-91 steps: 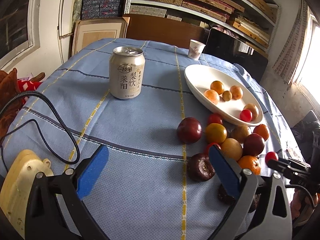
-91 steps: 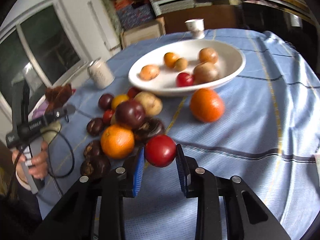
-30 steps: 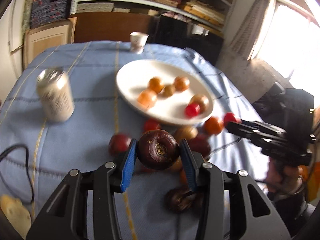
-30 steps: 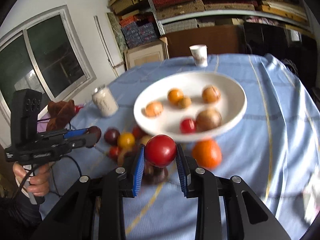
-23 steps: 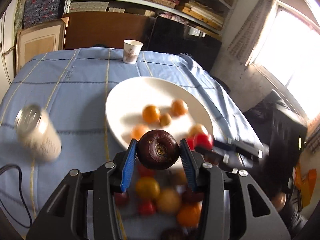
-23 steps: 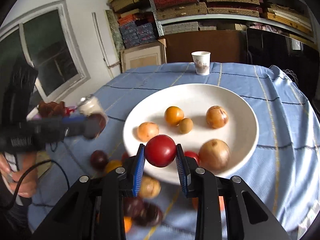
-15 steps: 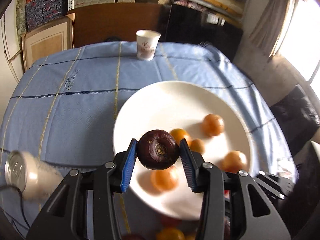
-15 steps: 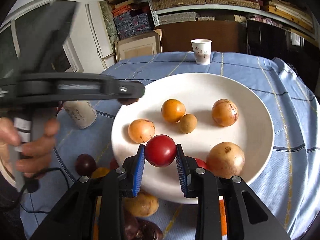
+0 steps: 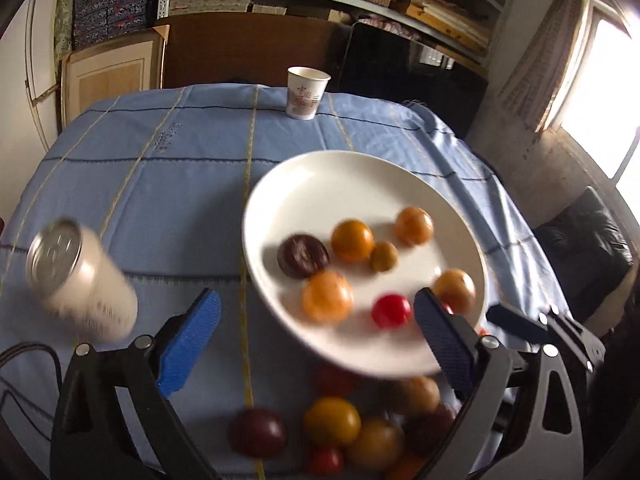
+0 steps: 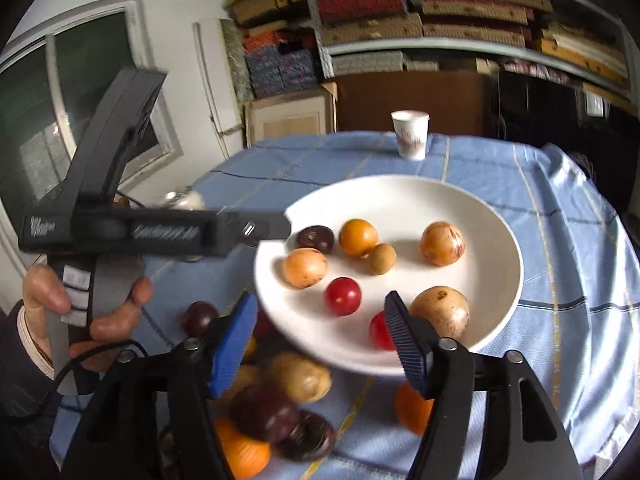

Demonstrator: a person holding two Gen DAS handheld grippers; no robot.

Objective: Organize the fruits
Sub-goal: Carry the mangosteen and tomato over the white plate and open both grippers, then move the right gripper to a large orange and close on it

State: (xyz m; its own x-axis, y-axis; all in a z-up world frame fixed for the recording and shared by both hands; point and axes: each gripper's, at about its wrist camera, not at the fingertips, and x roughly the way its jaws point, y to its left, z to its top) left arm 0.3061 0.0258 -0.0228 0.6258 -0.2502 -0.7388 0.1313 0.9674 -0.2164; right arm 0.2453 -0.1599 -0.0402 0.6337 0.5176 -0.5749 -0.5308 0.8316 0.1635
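Note:
A white plate point(image 9: 320, 184) point(image 10: 400, 200) on the blue tablecloth holds several fruits. A dark purple fruit point(image 9: 303, 256) point(image 10: 316, 239) lies at its left side and a red fruit point(image 9: 391, 311) point(image 10: 342, 296) near its front. My left gripper point(image 9: 316, 332) is open and empty above the plate's near-left edge. My right gripper point(image 10: 320, 332) is open and empty over the plate's front rim. The left gripper's body point(image 10: 120, 232) shows in the right wrist view. A pile of loose fruits point(image 9: 340, 428) point(image 10: 280, 412) lies in front of the plate.
A drink can point(image 9: 80, 280) stands left of the plate. A paper cup point(image 9: 306, 92) point(image 10: 410, 134) stands at the table's far edge. A black cable point(image 9: 24, 354) lies at the near left. Shelves and a cabinet stand behind the table.
Both grippers have opened. The dark purple fruit left my left gripper and the red fruit left my right gripper; both now lie on the plate. Both grippers have pulled back slightly.

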